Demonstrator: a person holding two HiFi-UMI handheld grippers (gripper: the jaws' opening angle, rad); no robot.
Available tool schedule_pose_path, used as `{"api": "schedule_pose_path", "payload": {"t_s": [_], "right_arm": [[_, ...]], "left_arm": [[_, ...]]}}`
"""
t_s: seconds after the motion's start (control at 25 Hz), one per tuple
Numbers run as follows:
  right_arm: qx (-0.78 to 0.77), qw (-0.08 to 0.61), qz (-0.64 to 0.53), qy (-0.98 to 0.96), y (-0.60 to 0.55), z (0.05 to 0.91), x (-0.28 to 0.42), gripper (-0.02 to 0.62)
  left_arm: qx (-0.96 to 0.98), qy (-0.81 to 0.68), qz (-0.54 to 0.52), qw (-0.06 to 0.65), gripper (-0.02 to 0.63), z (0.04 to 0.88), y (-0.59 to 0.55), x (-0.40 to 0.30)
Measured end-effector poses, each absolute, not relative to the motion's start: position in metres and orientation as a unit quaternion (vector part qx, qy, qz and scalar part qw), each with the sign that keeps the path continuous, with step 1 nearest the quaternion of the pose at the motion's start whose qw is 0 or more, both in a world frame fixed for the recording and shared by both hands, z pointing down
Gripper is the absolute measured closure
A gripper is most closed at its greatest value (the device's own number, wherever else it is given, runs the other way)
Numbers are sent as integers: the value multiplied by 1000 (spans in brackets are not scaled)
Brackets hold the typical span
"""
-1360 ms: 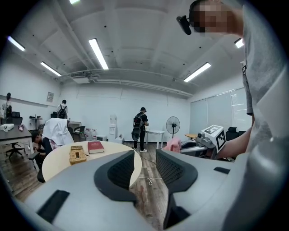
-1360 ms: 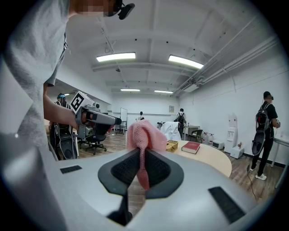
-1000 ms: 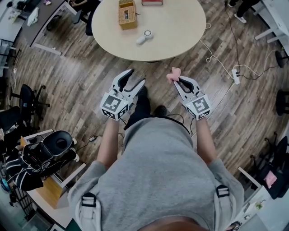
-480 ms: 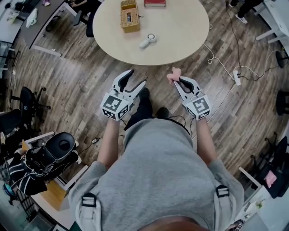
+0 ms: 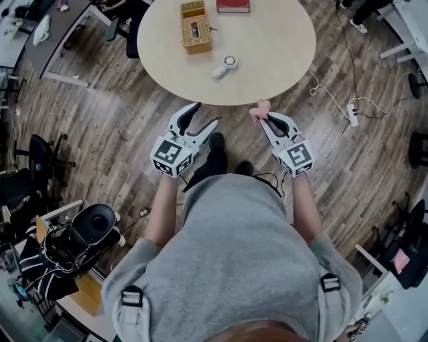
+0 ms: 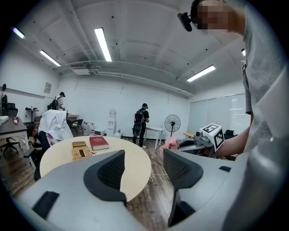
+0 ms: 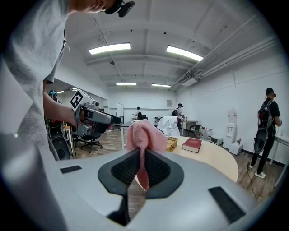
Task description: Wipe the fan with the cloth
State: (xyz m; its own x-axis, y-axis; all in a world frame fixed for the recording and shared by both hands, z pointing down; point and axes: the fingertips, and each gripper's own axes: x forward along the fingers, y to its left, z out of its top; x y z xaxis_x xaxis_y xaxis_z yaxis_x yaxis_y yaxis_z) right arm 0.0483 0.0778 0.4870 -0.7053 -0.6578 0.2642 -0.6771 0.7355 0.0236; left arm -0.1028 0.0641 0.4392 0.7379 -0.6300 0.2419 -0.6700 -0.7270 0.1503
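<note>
Ahead, basket (image 5: 196, 28) and book (image 5: 233, 5) sit beyond the fan (image 5: 225, 67); left gripper (image 5: 204, 113) gapes empty, right gripper (image 5: 266, 118) pinches cloth (image 5: 259, 109)

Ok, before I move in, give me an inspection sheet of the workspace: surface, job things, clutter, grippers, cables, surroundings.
Surface: round beige table, just ahead of both grippers.
Job's things: small white handheld fan lying on the table near its front edge; pink knitted cloth in the right gripper.
Clutter: woven tissue box and red book at the far side.
Grippers: left gripper open, nothing between its jaws; right gripper shut on the cloth.
Cables: white cord and power strip on the floor at right.
Surroundings: wood-plank floor, black office chair, a person standing far off.
</note>
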Motion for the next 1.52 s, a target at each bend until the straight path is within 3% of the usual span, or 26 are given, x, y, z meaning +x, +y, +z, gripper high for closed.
{"api": "schedule_pose_path", "payload": {"t_s": [0.88,1.52], "right_arm": [[424,140,38,-894,-6,493,8,561],[454,139,62,-878,-26,514,19,561]], "left_arm": [[949,-276,90,121,336,458,-39,-128],[952,-251,115,134,337,484,-75,-119]]}}
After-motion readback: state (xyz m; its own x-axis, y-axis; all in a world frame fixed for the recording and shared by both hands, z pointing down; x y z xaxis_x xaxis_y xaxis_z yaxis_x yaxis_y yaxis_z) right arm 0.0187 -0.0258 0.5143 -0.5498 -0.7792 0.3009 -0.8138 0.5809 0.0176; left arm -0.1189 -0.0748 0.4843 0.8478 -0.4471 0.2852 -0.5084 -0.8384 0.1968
